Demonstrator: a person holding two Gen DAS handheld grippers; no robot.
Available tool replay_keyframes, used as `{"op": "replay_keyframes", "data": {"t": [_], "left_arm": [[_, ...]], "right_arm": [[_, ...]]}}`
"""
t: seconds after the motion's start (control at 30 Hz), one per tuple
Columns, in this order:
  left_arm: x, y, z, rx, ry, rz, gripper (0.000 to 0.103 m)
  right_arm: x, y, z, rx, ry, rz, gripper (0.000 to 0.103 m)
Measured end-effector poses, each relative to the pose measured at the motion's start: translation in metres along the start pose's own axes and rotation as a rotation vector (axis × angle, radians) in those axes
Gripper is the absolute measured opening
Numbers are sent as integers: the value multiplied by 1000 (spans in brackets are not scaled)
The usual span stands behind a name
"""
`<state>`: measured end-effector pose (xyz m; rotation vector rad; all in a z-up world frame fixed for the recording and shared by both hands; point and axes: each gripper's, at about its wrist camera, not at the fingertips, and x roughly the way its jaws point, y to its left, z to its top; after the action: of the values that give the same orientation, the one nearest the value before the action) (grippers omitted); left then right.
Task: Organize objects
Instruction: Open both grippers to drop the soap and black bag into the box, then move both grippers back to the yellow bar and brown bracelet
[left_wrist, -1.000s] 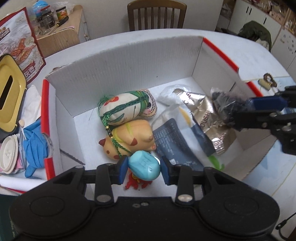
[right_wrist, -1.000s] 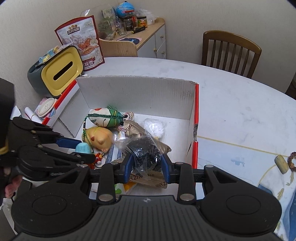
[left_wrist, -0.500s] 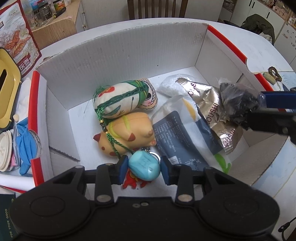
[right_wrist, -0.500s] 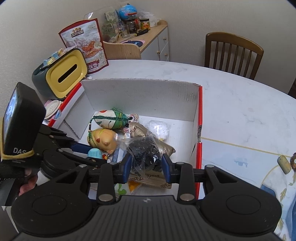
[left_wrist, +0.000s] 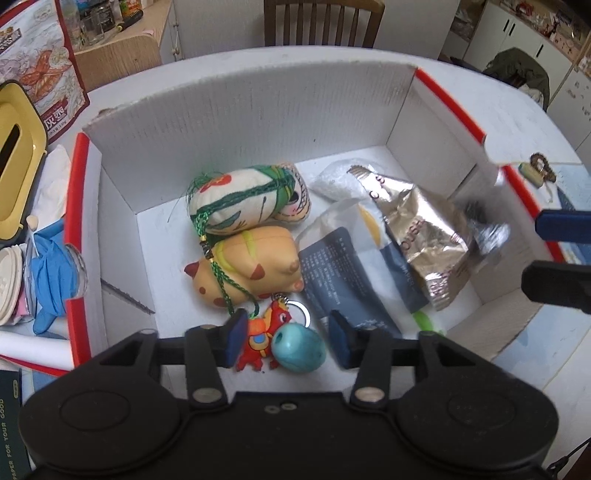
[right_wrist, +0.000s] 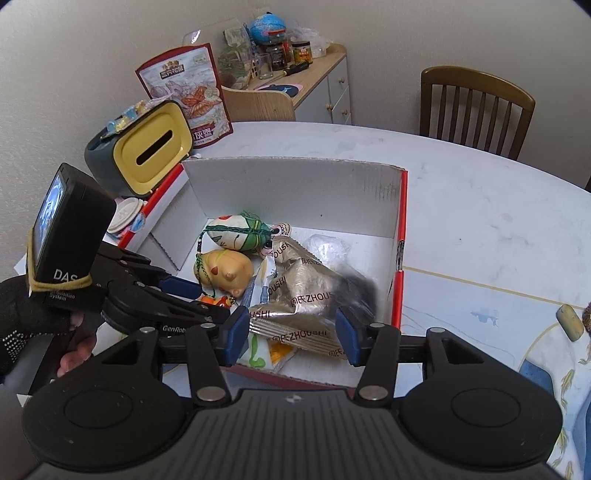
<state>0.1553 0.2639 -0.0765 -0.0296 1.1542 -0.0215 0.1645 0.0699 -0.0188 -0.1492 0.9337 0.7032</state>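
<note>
Both grippers hang over the white cardboard box (left_wrist: 236, 110) on the tabletop (right_wrist: 480, 221), and both are letting go. My left gripper (left_wrist: 288, 339) has its jaws opening, pads clear on either side of the teal egg-shaped charm (left_wrist: 298, 349), which lies in the gap beside the red figure keychain (left_wrist: 263, 341) at the box's near edge; I judge the low release is meant to drop it straight onto the box floor rather than toss it. My right gripper (right_wrist: 290, 338) is opening too, and the clear bag of dark bits (right_wrist: 360, 291) shows as a blur beyond its right pad, just inside the red-edged right wall and over the silver foil packet (right_wrist: 303, 288), so it appears to be falling free. That corner seems chosen because the left half is already taken: the embroidered cloth pouch (left_wrist: 247, 199) with its green cord lies against the yellow pig toy (left_wrist: 251, 266), while the dark blue packet (left_wrist: 343, 273) and a small white bag (left_wrist: 340, 181) fill the middle. Soft toys sit to one side, flat snack packets to the other, which reads as a rough sorting. Outside the box, the yellow tissue holder (right_wrist: 147, 147) and blue gloves (left_wrist: 48, 273) are untouched.
</note>
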Motion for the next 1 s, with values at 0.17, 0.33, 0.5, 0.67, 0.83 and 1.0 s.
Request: {"op": "replay_keyframes", "data": {"t": [0.17,0.33,0.5,0.67,0.83,1.0], "left_arm": [[-15,-6,1,-3,-45,-18,54],[-32,-19,-1,-5,-93,-45,58],[-51,-36,-1,7,-144,-69,59],[-68,-54,4,15,-191,-91,63],[-81,-77,7,32,-227,-107,71],[-86,-104,10,60,-255,-113,81]], "right_arm": [[-15,-5,-3,6,-18,10,51],[-29,-12,-6,15,-34,28,51],[-45,-18,-10,13,-56,43,51],[-60,-28,-12,21,-82,51,55],[-75,-42,-14,31,-105,53,58],[-89,-64,-19,49,-121,40,65]]}}
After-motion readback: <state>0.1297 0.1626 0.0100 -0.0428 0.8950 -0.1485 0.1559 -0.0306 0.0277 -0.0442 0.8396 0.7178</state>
